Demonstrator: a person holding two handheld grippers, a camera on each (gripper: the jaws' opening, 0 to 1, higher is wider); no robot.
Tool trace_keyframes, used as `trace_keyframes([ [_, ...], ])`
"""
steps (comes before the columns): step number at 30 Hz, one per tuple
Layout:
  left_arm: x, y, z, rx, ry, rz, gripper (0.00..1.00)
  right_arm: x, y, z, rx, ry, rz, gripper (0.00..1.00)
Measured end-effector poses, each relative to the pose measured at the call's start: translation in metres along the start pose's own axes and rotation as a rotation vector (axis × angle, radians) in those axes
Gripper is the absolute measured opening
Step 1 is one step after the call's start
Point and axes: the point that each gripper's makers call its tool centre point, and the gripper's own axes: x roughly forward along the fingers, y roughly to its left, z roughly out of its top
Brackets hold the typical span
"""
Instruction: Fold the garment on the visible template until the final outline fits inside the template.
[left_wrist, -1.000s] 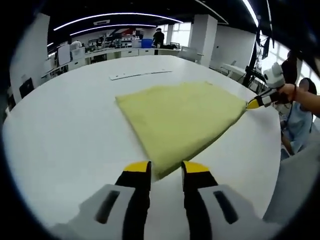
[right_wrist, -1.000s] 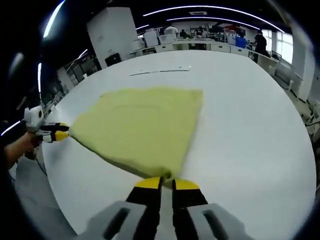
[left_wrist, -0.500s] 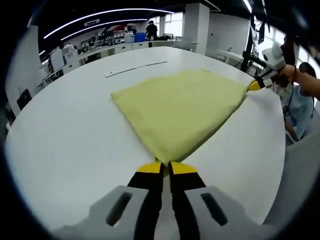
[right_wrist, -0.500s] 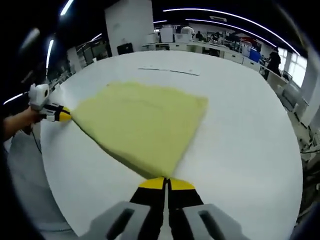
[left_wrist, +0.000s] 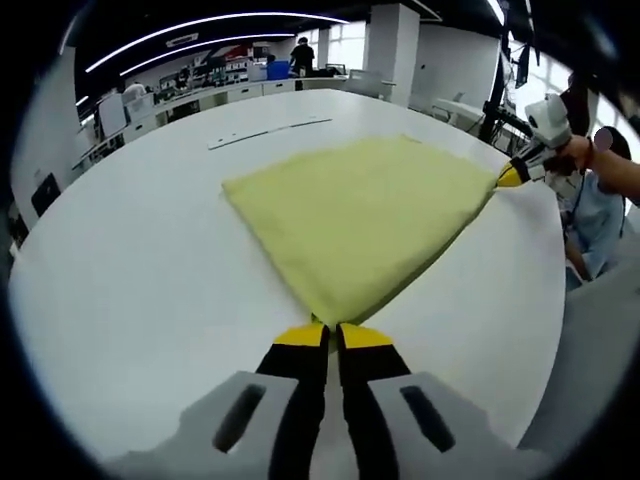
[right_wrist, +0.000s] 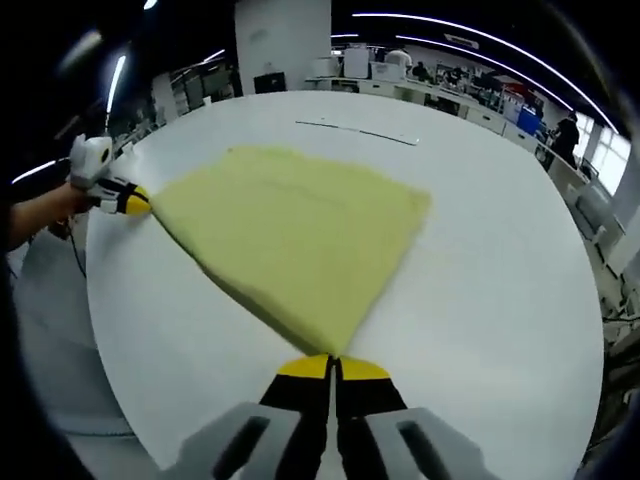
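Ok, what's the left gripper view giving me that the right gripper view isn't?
Left gripper view: the right gripper pinching the far corner at the right, held by a hand, with a seated person in light blue behind it. Right gripper view: the left gripper on the corner at the left, and its hand. Both: the yellow garment spread flat on the white table, each view's own jaws shut on its near corner, and a thin strip lying beyond the cloth.

Both grippers are clamped tight — left gripper (left_wrist: 332, 335) at the near corner, right gripper (right_wrist: 334, 365) likewise, hand-held.
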Motion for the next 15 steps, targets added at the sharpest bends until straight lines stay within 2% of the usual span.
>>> trace_keyframes([
  [10,-0.01,-0.014,-0.012,-0.007,0.002,-0.006,0.01,-0.006,0.002,-0.016,0.029,0.016,-0.006,0.0],
  [13,-0.013,-0.016,-0.016,-0.02,-0.005,0.0,0.01,-0.007,-0.002,-0.029,0.029,0.047,-0.027,0.0],
  [15,-0.013,-0.016,-0.014,-0.03,-0.011,0.002,0.01,-0.011,-0.001,-0.027,0.064,0.024,-0.019,0.0],
])
